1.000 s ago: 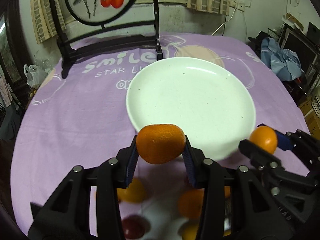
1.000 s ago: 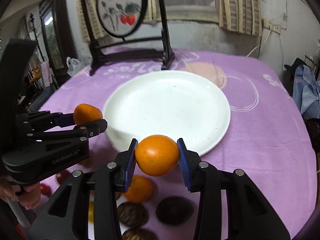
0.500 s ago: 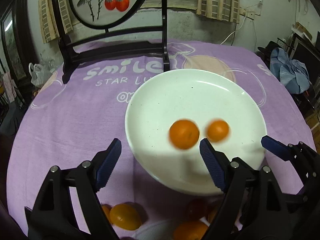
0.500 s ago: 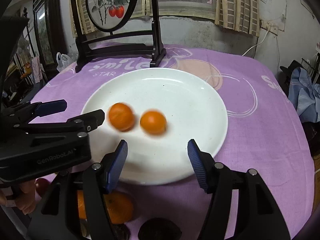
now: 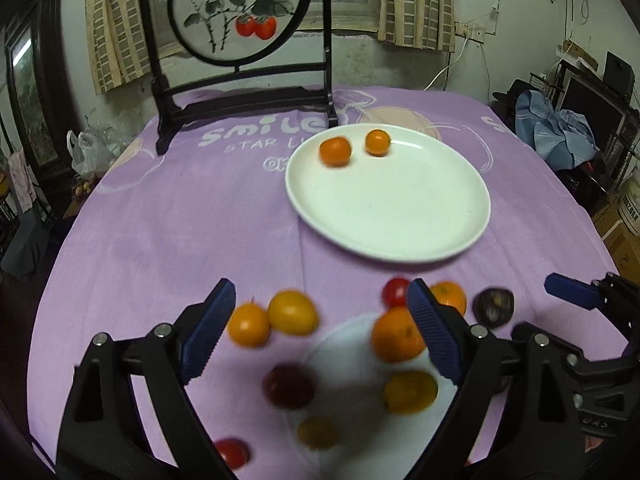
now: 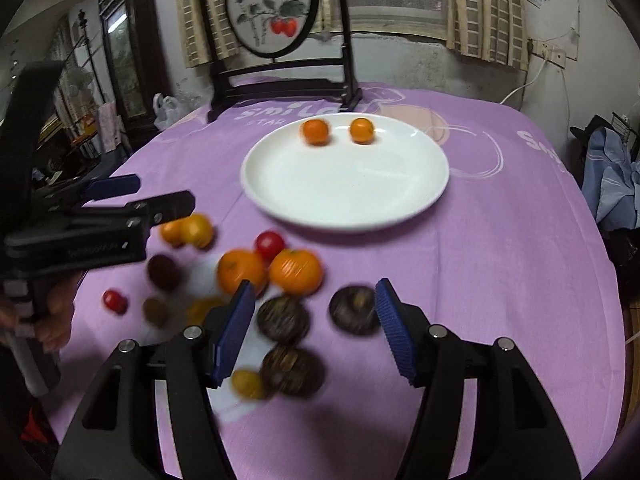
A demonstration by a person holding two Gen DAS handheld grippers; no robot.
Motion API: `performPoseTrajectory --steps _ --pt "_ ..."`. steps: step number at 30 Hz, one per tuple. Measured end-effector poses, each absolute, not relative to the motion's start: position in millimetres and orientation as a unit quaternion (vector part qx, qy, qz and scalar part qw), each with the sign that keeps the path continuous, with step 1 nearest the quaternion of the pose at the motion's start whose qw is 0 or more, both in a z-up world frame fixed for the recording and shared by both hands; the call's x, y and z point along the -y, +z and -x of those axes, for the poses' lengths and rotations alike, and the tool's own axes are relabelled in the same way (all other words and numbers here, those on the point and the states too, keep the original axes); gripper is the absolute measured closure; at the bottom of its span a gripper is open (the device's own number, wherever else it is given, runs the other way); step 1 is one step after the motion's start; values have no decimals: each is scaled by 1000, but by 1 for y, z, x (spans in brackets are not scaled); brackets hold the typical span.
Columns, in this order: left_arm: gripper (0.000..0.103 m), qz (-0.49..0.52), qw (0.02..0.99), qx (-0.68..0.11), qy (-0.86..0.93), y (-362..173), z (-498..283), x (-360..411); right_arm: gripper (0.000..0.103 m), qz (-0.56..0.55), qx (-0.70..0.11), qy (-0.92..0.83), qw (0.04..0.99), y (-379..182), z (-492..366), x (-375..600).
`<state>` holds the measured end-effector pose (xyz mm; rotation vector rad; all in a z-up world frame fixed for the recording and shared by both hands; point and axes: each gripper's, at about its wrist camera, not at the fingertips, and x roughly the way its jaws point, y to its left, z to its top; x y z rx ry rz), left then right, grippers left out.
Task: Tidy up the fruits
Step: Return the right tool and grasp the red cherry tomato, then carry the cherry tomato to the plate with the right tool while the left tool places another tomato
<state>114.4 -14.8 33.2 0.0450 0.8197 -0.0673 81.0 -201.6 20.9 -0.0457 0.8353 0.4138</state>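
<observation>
A white plate (image 5: 400,216) (image 6: 344,196) sits mid-table with two oranges at its far rim (image 5: 335,151) (image 5: 377,142) (image 6: 315,131) (image 6: 361,130). My left gripper (image 5: 320,332) is open and empty above loose fruit: yellow-orange fruits (image 5: 292,312), oranges (image 5: 396,334), a red tomato (image 5: 394,291), a dark fruit (image 5: 287,385). My right gripper (image 6: 314,330) is open and empty above oranges (image 6: 296,271) and dark brown fruits (image 6: 282,318) (image 6: 354,310). The left gripper also shows in the right wrist view (image 6: 138,198).
A purple cloth (image 5: 180,216) covers the round table. A black wooden stand with a round painted screen (image 5: 240,12) stands at the far edge behind the plate. A white patch of the cloth's print (image 5: 352,400) lies under some fruit. Blue clothes (image 5: 548,136) lie off the table's right.
Both grippers opened and dropped their oranges on the plate, then pulled back toward the near fruit pile. The two oranges rolled to the plate's far rim.
</observation>
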Motion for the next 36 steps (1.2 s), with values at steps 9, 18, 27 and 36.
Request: performPoseTrajectory --steps 9,18,27,36 --pt "14 -7 908 -418 -17 12 -58 -16 40 24 -432 250 867 2 -8 178" --pt "14 -14 900 -436 -24 -10 -31 -18 41 43 -454 251 854 -20 6 149" --pt "14 -32 892 -451 -22 -28 -36 -16 74 45 -465 258 846 -32 1 142" --pt "31 -71 891 -448 -13 -29 -50 5 74 24 -451 247 857 -23 3 170"
